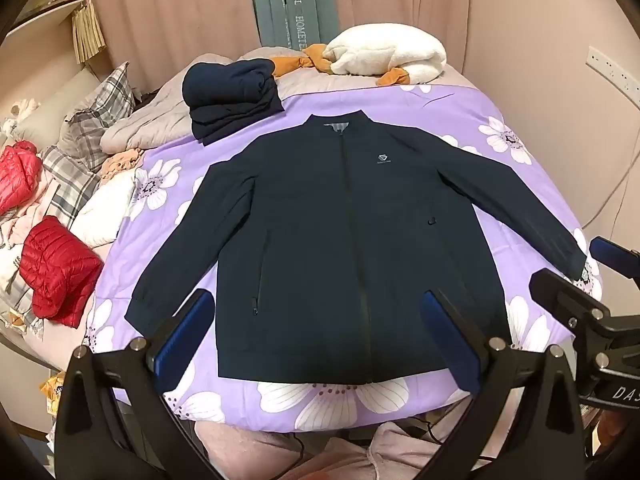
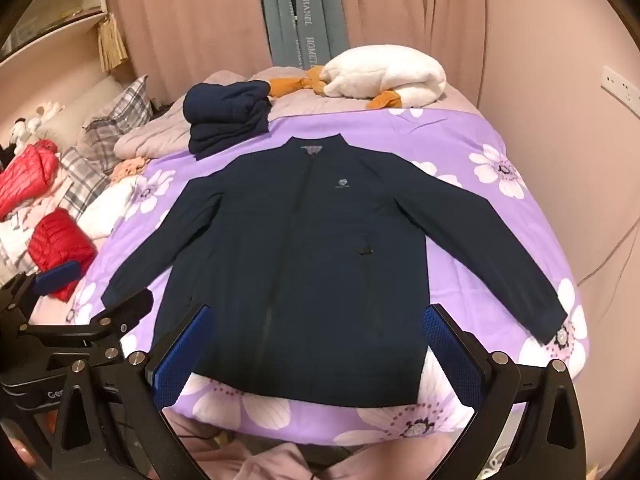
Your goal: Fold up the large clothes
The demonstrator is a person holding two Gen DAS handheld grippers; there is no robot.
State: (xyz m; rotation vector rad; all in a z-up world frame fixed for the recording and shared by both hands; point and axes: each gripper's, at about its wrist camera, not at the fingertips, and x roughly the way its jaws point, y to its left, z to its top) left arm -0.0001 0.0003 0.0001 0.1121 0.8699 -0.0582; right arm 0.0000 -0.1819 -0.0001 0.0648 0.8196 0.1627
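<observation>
A dark navy zip jacket (image 1: 340, 232) lies flat and face up on the purple flowered sheet (image 1: 460, 120), sleeves spread out to both sides, collar far from me. It also shows in the right wrist view (image 2: 296, 256). My left gripper (image 1: 316, 312) is open and empty, hovering above the jacket's hem. My right gripper (image 2: 316, 324) is open and empty, also above the hem. The right gripper shows at the right edge of the left wrist view (image 1: 588, 280). The left gripper shows at the left edge of the right wrist view (image 2: 76, 292).
A folded navy garment (image 1: 232, 100) sits beyond the jacket's left shoulder. A white fleece bundle (image 1: 388, 56) with orange cloth lies at the far end. Red puffer jackets (image 1: 56, 268), plaid pillows (image 1: 92, 120) and a grey quilt crowd the left side. Pink curtains hang behind.
</observation>
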